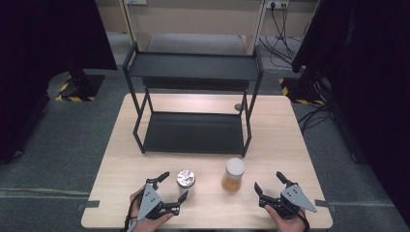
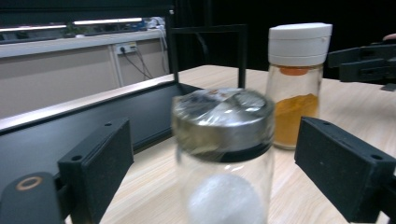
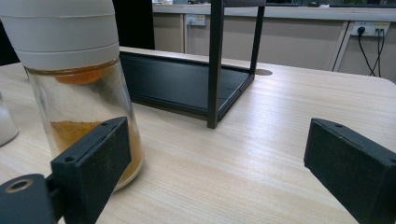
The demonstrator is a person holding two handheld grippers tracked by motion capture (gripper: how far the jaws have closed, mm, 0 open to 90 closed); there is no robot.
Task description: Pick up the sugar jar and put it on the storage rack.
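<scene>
Two glass jars stand on the wooden table (image 1: 280,130) in front of a black two-tier shelf rack (image 1: 193,72). The left jar (image 1: 185,181) has a silver metal lid and white contents; its body (image 2: 223,154) stands between my left gripper's (image 1: 173,186) wide-spread jaws, untouched by either pad. The right jar (image 1: 234,175) has a white cap and orange powder at its bottom. My right gripper (image 1: 270,182) is open just right of that jar, which appears behind the left pad (image 3: 93,158) as a tall glass body (image 3: 70,98).
The rack's lower tray (image 1: 193,133) rests on the table behind the jars, its front right post (image 3: 215,65) close ahead in the right gripper view. Black curtains flank the table, and yellow-black striped stand feet (image 1: 72,92) rest on the floor.
</scene>
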